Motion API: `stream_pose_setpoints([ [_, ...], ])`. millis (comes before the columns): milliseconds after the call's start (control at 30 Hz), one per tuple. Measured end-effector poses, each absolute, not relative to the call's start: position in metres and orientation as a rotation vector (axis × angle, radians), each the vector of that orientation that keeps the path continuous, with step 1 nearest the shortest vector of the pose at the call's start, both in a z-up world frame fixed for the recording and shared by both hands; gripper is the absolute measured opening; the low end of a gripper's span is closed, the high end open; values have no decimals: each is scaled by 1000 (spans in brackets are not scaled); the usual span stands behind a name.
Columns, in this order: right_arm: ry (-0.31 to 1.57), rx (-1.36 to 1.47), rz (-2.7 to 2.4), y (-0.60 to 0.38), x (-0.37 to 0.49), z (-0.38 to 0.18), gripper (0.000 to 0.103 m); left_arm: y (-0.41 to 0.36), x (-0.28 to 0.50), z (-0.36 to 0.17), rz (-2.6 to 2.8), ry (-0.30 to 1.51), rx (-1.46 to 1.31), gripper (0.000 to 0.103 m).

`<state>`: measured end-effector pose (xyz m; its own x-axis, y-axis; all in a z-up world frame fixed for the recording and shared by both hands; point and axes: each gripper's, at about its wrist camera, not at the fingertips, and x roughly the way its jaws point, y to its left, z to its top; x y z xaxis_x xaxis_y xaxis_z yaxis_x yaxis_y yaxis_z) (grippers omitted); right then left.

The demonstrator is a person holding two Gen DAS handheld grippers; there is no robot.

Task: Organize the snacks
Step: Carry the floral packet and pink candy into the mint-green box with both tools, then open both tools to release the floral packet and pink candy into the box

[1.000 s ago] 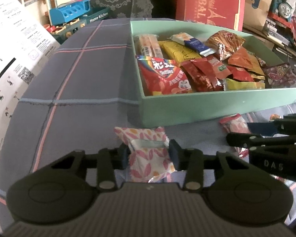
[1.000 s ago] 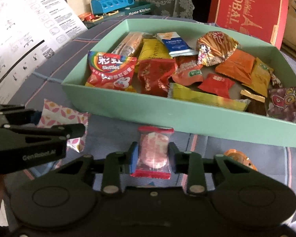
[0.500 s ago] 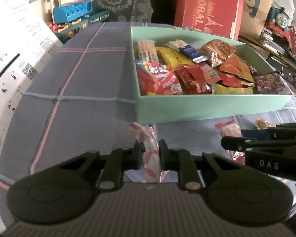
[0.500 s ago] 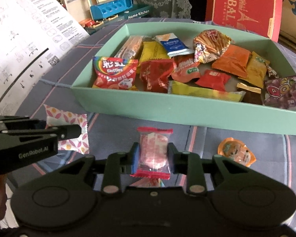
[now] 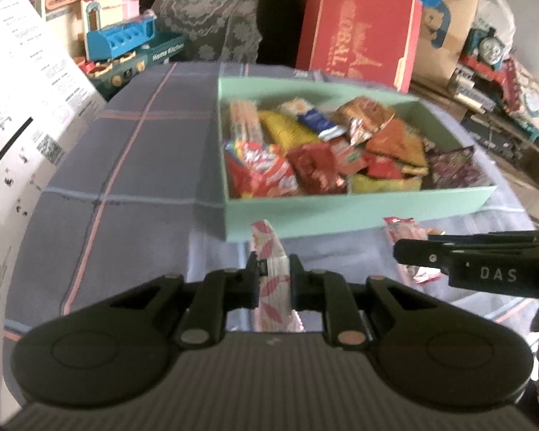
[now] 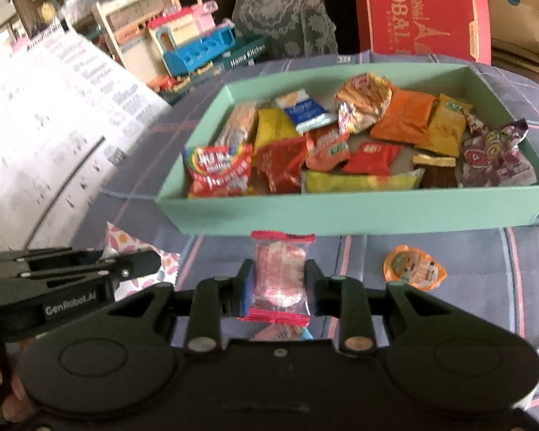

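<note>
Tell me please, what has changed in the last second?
The left gripper shut on the pink-patterned packet and lifted it. The right gripper rose too, keeping its red-edged packet. The green box and orange snack stayed.

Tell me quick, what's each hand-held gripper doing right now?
Left hand-held gripper: closed on the floral packet.
Right hand-held gripper: closed on the pink candy.

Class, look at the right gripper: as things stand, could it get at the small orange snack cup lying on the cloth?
Probably not yet: the right gripper is shut on the red-edged candy packet. The orange snack cup lies uncovered nearby.
</note>
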<state>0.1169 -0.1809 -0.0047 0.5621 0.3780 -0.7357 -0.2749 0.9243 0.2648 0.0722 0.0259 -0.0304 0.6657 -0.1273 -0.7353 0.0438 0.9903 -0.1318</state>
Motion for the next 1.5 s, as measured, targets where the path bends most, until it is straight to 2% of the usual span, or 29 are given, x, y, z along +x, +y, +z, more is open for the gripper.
stream_pose_setpoints([
  [433, 780, 270, 322, -215, 171, 37, 28, -1, 131, 30, -190, 698, -79, 14],
  [900, 867, 317, 283, -212, 239, 5, 30, -22, 195, -14, -211, 828, -44, 15],
  [933, 872, 315, 286, -210, 243, 3, 31, -21, 197, -18, -203, 841, -44, 19],
  [967, 876, 314, 288, -207, 246, 1, 33, -20, 198, -21, -195, 849, -42, 38],
  [1000, 880, 318, 289, -206, 248, -1, 47, -19, 199, -24, -185, 860, -41, 52],
  [1033, 879, 323, 285, -205, 249, -2, 58, -17, 199, -27, -167, 860, -41, 79],
  [1067, 873, 329, 276, -206, 247, -2, 84, -16, 197, -28, -144, 845, -40, 93],
  [1100, 861, 334, 270, -206, 246, -1, 99, -15, 196, -29, -130, 834, -37, 96],
  [1167, 851, 333, 263, -207, 244, -1, 101, -13, 195, -31, -113, 836, -35, 101],
  [1500, 846, 326, 239, -213, 232, 4, 103, -14, 191, -34, -92, 861, -52, 103],
])
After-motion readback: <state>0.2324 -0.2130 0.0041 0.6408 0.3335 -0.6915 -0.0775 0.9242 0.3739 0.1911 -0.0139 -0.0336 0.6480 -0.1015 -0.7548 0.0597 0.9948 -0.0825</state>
